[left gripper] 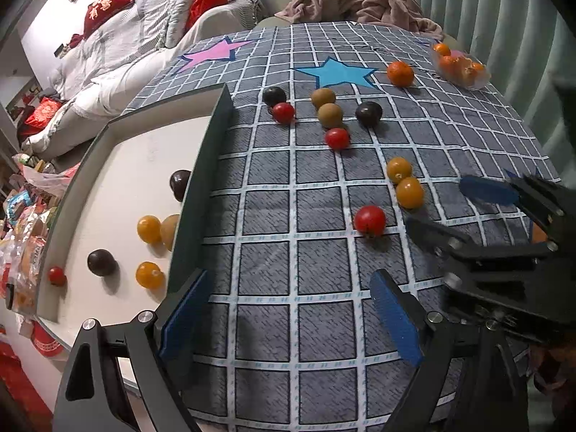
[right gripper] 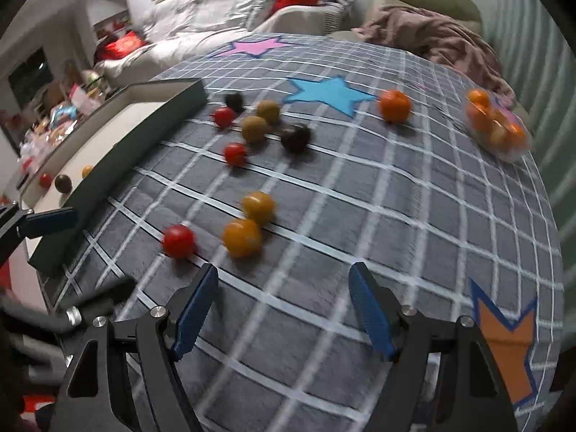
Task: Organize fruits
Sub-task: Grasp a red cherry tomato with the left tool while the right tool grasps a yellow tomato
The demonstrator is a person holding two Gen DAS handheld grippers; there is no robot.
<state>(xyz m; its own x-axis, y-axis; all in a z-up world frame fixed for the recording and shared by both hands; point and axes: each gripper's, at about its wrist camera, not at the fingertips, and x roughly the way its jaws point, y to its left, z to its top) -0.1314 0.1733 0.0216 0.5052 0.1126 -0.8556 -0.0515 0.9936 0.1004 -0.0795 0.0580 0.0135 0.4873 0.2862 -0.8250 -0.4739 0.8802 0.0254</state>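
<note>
We hold both grippers low over the checked grey tablecloth [left gripper: 273,187], fruit scattered ahead. Our left gripper [left gripper: 288,309] has its fingers spread wide and grips nothing, beside the dark-walled tray [left gripper: 201,165], which already holds several small fruits. Our right gripper [right gripper: 284,309] also hangs with fingers spread and empty. Just beyond its fingertips lie a red tomato [right gripper: 179,240] and two yellow tomatoes [right gripper: 242,237], touching each other. Farther off sit an orange [right gripper: 395,105] and a clear container of oranges [right gripper: 498,129].

text: none legible | red cushion [left gripper: 108,0]: white characters, too blurred to read
</note>
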